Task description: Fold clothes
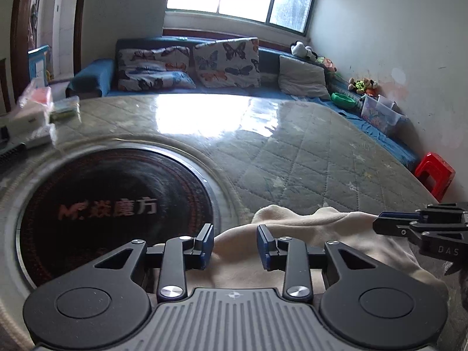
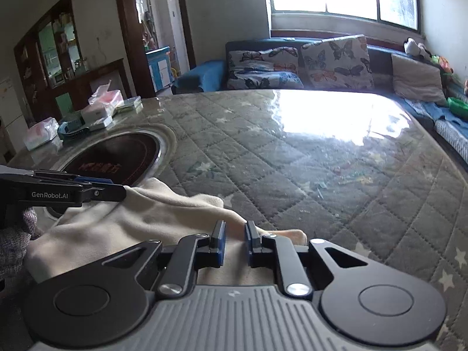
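A cream garment (image 1: 292,228) lies bunched on the quilted table cover near the front edge; it also shows in the right wrist view (image 2: 140,219). My left gripper (image 1: 235,244) is open, its jaws apart over the garment's left part, holding nothing. My right gripper (image 2: 235,241) is open with a narrower gap, above the garment's right edge, and the cloth is not pinched. Each gripper shows in the other's view: the right gripper (image 1: 421,228) at the right, the left gripper (image 2: 67,190) at the left.
A round black induction hob (image 1: 114,213) is set into the table left of the garment. Boxes and tissue packs (image 2: 96,111) sit at the far left. A sofa with butterfly cushions (image 1: 225,61) stands behind. A red stool (image 1: 435,172) is at the right.
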Available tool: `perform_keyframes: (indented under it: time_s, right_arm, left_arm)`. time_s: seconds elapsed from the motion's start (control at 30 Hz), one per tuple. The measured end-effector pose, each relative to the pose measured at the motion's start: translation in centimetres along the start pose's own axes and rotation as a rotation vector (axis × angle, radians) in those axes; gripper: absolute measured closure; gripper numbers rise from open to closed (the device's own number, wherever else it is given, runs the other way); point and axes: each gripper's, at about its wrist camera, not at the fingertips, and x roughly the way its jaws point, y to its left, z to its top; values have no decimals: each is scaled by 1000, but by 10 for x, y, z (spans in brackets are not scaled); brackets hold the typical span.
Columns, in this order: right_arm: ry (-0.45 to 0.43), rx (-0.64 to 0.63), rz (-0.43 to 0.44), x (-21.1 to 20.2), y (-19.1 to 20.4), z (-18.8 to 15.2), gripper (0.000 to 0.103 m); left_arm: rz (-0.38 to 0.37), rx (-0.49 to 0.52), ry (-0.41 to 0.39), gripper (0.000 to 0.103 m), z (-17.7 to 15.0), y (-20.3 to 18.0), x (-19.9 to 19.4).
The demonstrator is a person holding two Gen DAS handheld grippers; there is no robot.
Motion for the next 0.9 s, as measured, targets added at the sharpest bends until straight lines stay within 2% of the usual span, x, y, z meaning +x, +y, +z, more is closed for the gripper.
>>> perform_keyframes:
  time_s: [0.13, 0.33, 0.5, 0.67, 0.7, 0.77, 0.9]
  right_arm:
    - [-9, -59, 30, -21, 13, -7, 83]
    - [7, -152, 44, -46, 35, -37, 83]
    - [-10, -166, 28, -61, 37, -57, 77]
    - [-29, -139, -20, -74, 33, -60, 76]
    - [-41, -147, -19, -78, 35, -60, 76]
    - [-56, -161, 0, -80, 42, -57, 76]
    - [-43, -187, 33, -65, 57, -57, 77]
  left_arm:
    - [16, 27, -19, 66, -18, 9, -29]
    - [47, 59, -22, 65, -49, 14, -55]
    - [92, 116, -46, 64, -67, 14, -66]
    - [98, 94, -63, 63, -66, 16, -77]
    - [91, 89, -77, 59, -64, 14, -81]
    - [65, 94, -98, 58, -63, 10, -85]
    - [68, 129, -83, 59, -68, 0, -78]
